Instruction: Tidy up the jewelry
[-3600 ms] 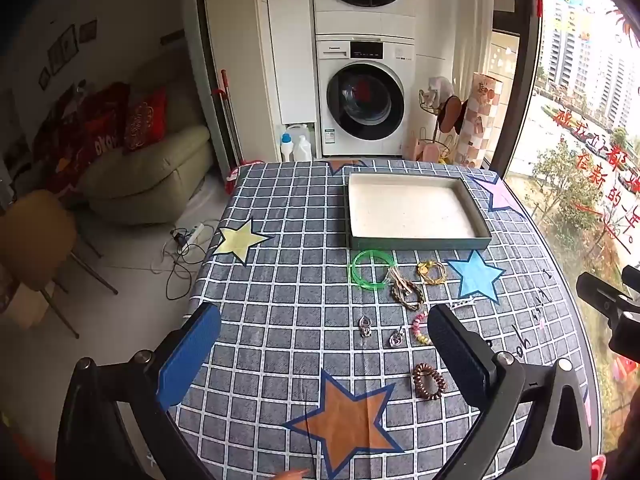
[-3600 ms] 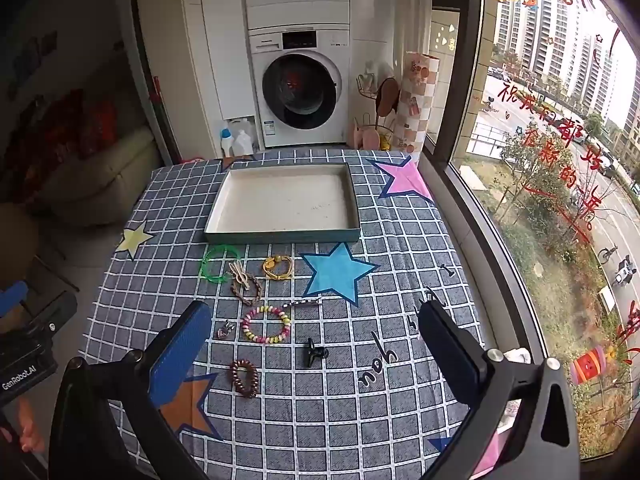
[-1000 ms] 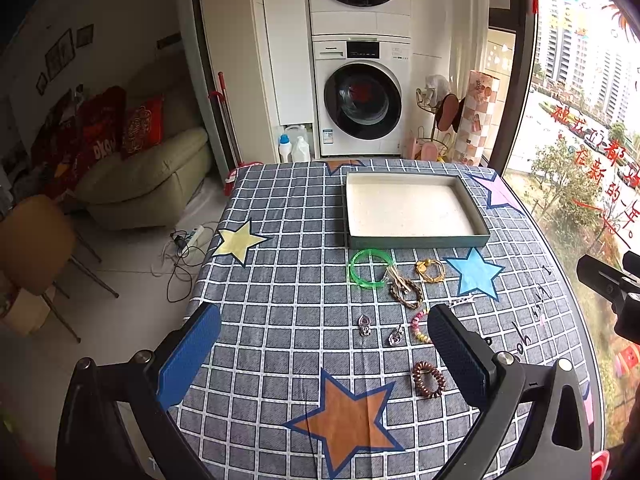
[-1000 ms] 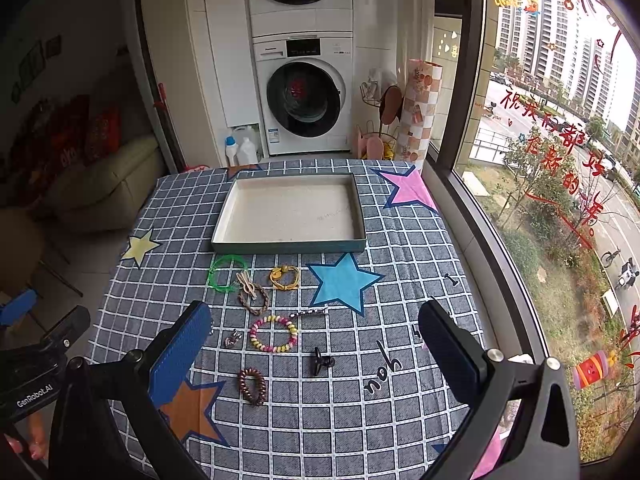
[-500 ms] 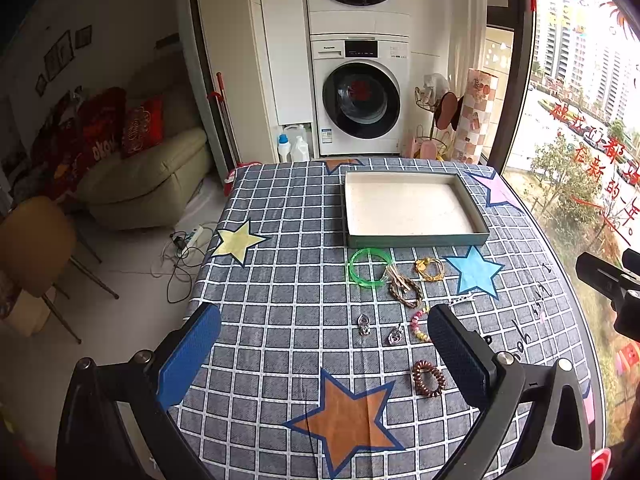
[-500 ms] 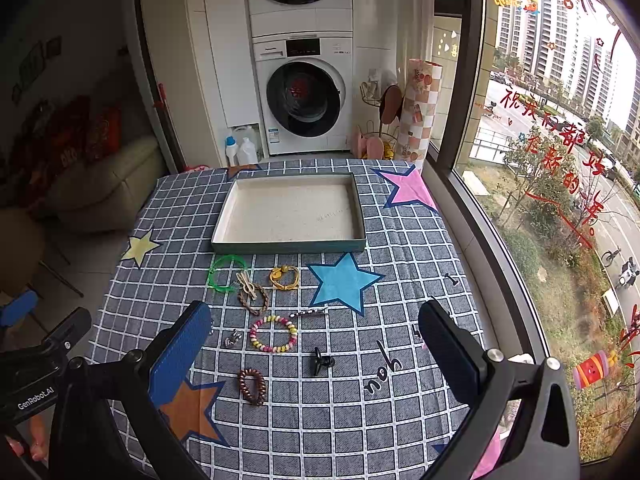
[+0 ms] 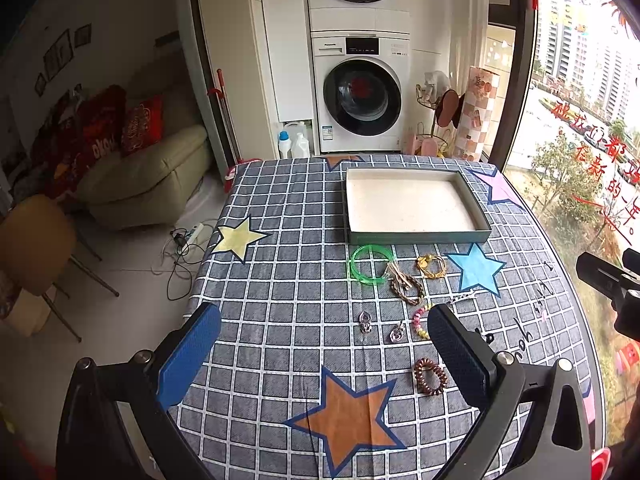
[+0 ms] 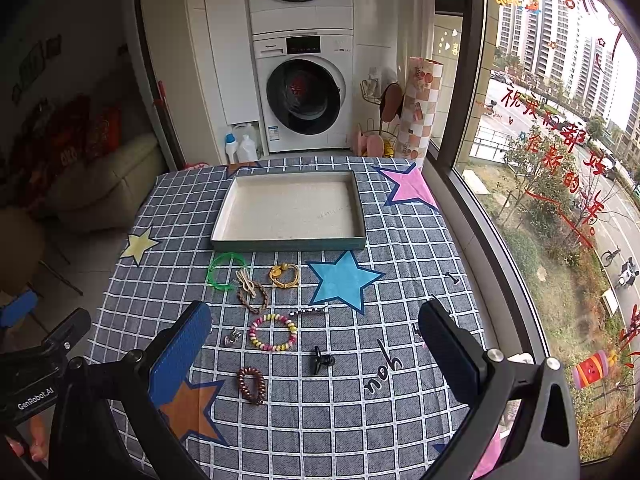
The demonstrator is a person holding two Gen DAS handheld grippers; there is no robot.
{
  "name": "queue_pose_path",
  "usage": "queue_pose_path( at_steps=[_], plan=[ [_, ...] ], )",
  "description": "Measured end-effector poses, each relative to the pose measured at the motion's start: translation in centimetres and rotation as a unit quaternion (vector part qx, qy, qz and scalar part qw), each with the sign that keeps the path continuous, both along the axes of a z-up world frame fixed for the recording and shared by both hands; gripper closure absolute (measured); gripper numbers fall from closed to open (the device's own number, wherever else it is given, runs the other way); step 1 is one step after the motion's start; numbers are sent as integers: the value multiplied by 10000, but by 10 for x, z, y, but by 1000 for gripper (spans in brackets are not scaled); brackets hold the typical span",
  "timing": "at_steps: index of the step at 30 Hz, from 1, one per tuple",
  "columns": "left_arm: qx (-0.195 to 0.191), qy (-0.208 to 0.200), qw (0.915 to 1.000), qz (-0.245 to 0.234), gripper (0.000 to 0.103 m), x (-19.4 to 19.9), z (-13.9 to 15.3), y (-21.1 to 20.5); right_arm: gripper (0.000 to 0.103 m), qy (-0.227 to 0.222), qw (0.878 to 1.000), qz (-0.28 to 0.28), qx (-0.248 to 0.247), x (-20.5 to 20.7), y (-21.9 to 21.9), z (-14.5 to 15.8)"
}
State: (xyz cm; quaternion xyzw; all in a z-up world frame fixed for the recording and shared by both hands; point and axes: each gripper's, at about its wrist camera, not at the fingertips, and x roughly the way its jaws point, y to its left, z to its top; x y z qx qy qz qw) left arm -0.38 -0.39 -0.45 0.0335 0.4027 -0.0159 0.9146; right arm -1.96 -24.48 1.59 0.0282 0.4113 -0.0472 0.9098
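From the left wrist camera, the left gripper (image 7: 324, 344) hangs above the near edge of the table (image 7: 280, 280), its two blue-padded fingers (image 7: 188, 354) spread wide with nothing between them. It points toward the far edge, level and roughly centred on the cloth's orange star. The tray (image 7: 416, 236) sits toward the far right part of the tabletop, shallow, pale inside with a grey-green rim, and holds nothing. The jewelry lies loose between tray and gripper: a green bangle (image 7: 370, 264) just in front of the tray's near left corner, a braided brown bracelet (image 7: 406, 284) touching it, a yellow bracelet (image 7: 431, 266) beside that, two small silver pendants (image 7: 365, 322) nearer in, and a dark brown coiled band (image 7: 430, 376) close to the right finger. A pastel bead bracelet (image 7: 419, 322) is partly hidden behind that finger. The right gripper (image 7: 612, 284) shows at the right edge.

From the right wrist camera, the right gripper (image 8: 316, 350) is likewise held above the near edge, fingers wide apart and gripping nothing. Between them lie the bead bracelet (image 8: 273, 332), a full ring of pink, yellow and white beads, a small black clip (image 8: 322, 362), the brown band (image 8: 252, 385) and a thin silver bar (image 8: 308, 311). The tray (image 8: 288, 243) stands beyond, centred toward the far edge.
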Motion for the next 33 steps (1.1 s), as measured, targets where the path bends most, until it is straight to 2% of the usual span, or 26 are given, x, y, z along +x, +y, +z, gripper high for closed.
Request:
queue_pose_path(
  at_steps=[14, 20, 26, 33],
  plan=[
    [10, 196, 9998, 15, 0, 5, -11, 3, 0, 126, 9999, 0, 3, 1, 0, -9],
    [-4, 546, 9985, 40, 0, 14, -26, 5, 0, 310, 9995, 19, 35, 3, -2, -18],
    [-35, 1006, 9949, 38, 0, 26, -52, 5, 0, 697, 9975, 40, 87, 10, -3, -41],
    [48, 1527, 9882, 53, 0, 50, -97, 1, 0, 1479, 9886, -87, 276, 22, -15, -87]
  ],
)
